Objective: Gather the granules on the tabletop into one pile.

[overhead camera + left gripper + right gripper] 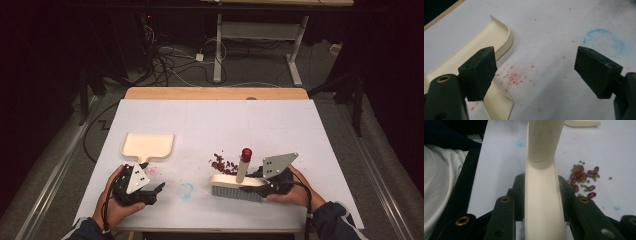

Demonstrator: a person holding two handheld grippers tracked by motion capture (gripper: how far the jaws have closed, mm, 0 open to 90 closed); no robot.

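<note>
- Right gripper point(260, 186) clamped on brush point(237, 186); brush lies left-right, near side of beans point(223, 164)
- Beans lie just beyond the bristles; sweep likely goes left toward dustpan point(148, 145)
- Left gripper point(157, 190) released, empty; dustpan handle just beside it, pan on its far side

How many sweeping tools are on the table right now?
2. The cream dustpan lies at the left, its handle by the open left gripper. The brush stands at the right, clamped in the right gripper, beside the spilled beans.
</note>
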